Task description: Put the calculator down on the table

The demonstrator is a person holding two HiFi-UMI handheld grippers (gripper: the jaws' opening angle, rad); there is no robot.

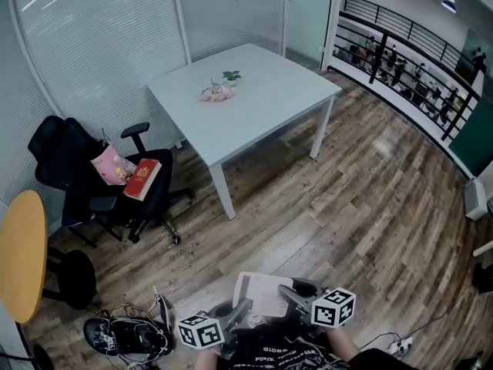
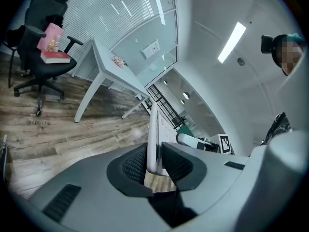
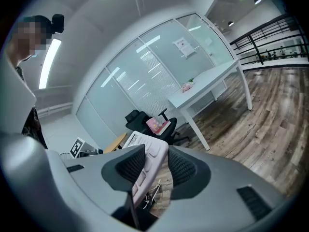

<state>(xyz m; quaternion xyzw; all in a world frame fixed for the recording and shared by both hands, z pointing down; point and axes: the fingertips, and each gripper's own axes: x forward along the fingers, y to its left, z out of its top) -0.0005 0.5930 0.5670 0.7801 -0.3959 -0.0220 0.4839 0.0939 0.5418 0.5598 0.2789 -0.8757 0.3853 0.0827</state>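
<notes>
hidden: calculator [image 1: 260,291] face half covered | left gripper [image 2: 154,161] clamps its edge | right gripper [image 3: 155,164] jaws loosely straddle it

At the bottom edge, a pale calculator [image 1: 262,293] sits between the left gripper [image 1: 242,311] and right gripper [image 1: 293,293], over the wooden floor [image 1: 362,206], well apart from the white table [image 1: 269,102].
</notes>
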